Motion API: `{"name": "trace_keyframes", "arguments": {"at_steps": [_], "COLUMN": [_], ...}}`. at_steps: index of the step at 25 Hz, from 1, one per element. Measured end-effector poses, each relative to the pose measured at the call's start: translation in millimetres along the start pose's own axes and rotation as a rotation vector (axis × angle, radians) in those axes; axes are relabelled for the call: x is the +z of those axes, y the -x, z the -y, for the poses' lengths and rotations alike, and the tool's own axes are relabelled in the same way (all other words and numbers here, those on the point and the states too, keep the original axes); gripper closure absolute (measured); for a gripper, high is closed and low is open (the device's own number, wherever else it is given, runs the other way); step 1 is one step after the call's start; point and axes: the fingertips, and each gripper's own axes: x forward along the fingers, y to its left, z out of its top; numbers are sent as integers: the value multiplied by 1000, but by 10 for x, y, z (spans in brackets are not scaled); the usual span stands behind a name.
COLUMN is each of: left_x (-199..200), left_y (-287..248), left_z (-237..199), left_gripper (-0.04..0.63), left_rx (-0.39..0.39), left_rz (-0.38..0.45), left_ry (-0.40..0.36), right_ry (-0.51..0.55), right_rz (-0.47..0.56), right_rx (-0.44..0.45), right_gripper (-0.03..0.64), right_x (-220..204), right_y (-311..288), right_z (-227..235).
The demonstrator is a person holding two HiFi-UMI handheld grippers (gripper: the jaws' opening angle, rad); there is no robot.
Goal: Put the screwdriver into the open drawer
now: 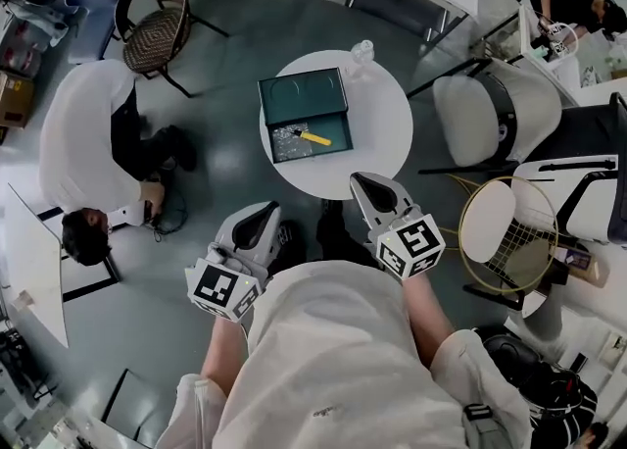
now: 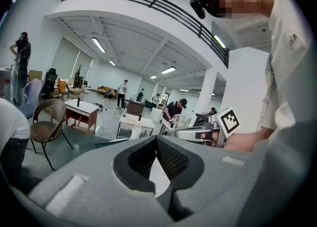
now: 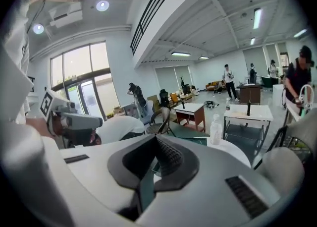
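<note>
A person stands at a small round white table [image 1: 387, 138], seen from above, holding a grey two-jaw gripper in each hand.

On the table sits a dark green drawer box [image 1: 302, 94] with its drawer [image 1: 340, 125] pulled open toward the person. The screwdriver [image 1: 315, 137], with a yellow handle and a dark shaft, lies inside the open drawer, slanting across its floor. Beside it, in the left part of the drawer, there is a crinkled, shiny patch that cannot be made out. A clear plastic bottle [image 1: 361, 53] stands upright at the table's far edge, just behind the box.

The left gripper [image 1: 265, 214] is held off the near edge of the table, pointing toward it. In the left gripper view its fingers [image 2: 171, 159] are pressed together at the tips with nothing between them.

The right gripper [image 1: 364, 184] hangs over the table's near rim, pointing at the drawer. In the right gripper view its fingers [image 3: 171, 156] are likewise pressed together and empty.

The screwdriver is well apart from both pairs of fingers, ahead of them and between their two lines of aim. Neither gripper touches it, the drawer or the box.

On the floor to the left, another person [image 1: 88, 143] in a white top crouches beside a wicker chair [image 1: 155, 18].
</note>
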Motion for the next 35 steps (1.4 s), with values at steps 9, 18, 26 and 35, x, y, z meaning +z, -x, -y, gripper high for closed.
{"name": "trace_keyframes", "arguments": {"at_steps": [9,18,26,35], "left_x": [-34,-242,-158,-166], "left_y": [331,598,671,724], "left_z": [-135,-197,-18,113], "left_gripper": [584,584,584,585], "left_rx": [-63,-142,-183,-205], "left_rz": [12,-21,-13,-11], "left_ry": [-29,-78,-108,-101], "right_ry": [44,-14,-59,-34], "right_rz": [86,226,293,294], "right_rx": [-11,-100,-142,-143], "right_gripper": [612,612,612,612], "right_x": [341,473,479,490], "right_y": [352,723,1027,1100], "right_z": [-665,-1051,-1131,-1207]}}
